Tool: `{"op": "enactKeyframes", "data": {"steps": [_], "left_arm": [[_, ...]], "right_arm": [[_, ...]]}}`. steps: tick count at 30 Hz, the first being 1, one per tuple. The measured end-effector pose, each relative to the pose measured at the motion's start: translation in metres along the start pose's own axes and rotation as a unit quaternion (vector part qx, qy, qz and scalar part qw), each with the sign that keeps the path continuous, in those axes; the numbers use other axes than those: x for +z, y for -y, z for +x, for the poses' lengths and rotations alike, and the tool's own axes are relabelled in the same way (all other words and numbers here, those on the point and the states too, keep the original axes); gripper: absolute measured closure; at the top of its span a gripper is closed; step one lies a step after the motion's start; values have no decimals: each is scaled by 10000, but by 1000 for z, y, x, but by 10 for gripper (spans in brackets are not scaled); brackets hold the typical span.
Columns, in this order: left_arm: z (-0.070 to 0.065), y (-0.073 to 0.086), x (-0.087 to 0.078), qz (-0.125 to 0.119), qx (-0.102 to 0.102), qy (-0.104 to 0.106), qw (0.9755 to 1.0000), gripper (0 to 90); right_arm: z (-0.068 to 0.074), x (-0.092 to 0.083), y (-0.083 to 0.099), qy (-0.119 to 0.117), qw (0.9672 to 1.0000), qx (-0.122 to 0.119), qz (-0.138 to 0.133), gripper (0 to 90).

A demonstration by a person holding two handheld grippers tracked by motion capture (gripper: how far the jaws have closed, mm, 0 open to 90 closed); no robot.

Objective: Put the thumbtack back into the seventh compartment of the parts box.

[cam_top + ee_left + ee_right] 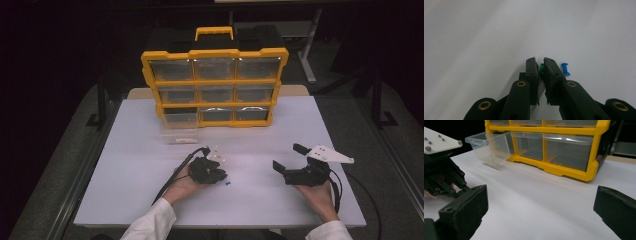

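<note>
The left gripper (541, 65) points down at the white surface (150, 165), near the middle of its near edge. Its jaws are pressed together on a small green pin (541, 69). The green pin sits right between the tips of the two jaws, and you can see just a thin strip of it in the narrow gap. A blue pin (565, 69) lies on the surface just beside the outer side of one jaw, not touching it. In the high view the blue pin (228, 183) is a tiny dot just to the right of the left gripper (212, 175). The right gripper (289, 157) is held over the surface closer to the right edge, well apart from both pins. Its jaws are wide apart with nothing between them. At the far edge stands a yellow box of drawers (215, 80). One clear drawer (178, 127) at its lower left is pulled out toward the person.
</note>
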State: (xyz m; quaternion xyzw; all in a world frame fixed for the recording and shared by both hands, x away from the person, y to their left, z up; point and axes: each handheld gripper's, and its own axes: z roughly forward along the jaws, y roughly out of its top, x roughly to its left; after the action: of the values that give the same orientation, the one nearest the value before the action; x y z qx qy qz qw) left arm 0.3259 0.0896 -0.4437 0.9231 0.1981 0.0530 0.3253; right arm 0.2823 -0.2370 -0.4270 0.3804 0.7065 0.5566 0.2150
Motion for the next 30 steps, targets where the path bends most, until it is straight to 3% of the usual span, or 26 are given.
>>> {"op": "enactKeyframes", "data": {"steps": [3,9,22,30], "left_arm": [[-2,-1,0,49,76,-68,9999,831],[1,-4,-8,48,-52,-83,9999,833],[11,-17,-47,-392,-88,-79,9992,833],[20,-23,-67,-488,-91,-187,9986,834]], "right_arm": [[0,0,0,6,10000,-7,13,0],[0,0,0,5,10000,6,-5,0],[0,0,0,-24,10000,65,-30,0],[0,0,0,-23,10000,69,-36,0]]}}
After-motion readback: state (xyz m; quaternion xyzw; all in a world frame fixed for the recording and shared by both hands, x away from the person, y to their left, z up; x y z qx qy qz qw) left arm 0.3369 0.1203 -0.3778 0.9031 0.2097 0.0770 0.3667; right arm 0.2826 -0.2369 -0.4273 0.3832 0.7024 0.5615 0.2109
